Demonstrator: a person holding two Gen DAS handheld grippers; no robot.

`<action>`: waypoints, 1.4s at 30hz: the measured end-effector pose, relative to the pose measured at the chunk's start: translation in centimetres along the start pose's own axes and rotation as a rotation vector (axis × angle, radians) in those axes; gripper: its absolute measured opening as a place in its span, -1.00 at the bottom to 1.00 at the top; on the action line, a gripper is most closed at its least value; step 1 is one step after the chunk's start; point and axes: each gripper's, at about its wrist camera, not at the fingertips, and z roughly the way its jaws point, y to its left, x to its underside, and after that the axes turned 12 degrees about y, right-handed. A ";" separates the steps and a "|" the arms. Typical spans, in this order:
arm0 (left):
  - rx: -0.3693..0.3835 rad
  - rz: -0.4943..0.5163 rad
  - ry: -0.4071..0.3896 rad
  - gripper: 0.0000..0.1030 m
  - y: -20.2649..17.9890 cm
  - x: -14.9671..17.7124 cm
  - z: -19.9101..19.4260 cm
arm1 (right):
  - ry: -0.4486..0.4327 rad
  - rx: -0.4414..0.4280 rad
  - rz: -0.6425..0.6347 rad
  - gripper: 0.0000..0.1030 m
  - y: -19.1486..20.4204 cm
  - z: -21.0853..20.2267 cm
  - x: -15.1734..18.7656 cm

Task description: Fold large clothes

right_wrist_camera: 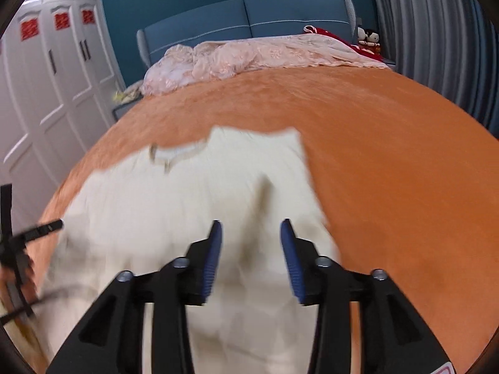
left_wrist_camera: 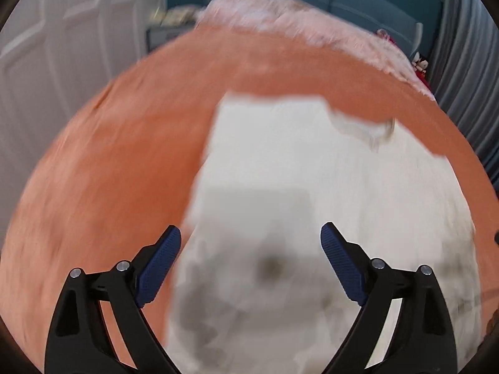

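Cream garment [right_wrist_camera: 187, 212] below both open tongs

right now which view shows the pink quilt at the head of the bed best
The right wrist view: the pink quilt lies sharp and whole across the far end of the orange bedspread, below the blue headboard. The left wrist view shows the quilt only as a motion-blurred strip.
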 end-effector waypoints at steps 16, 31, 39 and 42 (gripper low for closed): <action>0.153 -0.265 0.118 0.81 6.1 18.2 -7.2 | 0.196 0.004 0.022 0.30 -5.9 -14.7 21.2; 0.094 -0.260 0.119 0.19 3.8 16.9 -4.5 | 0.233 -0.093 0.210 -0.44 -5.4 -3.3 15.6; 0.190 -0.169 0.067 -0.82 2.4 16.7 -9.6 | 0.118 -0.105 0.052 -0.93 -3.5 -9.6 14.6; 0.233 -0.122 0.023 -0.84 2.5 17.7 -14.2 | 0.083 -0.104 -0.079 -0.93 -2.3 -13.9 15.2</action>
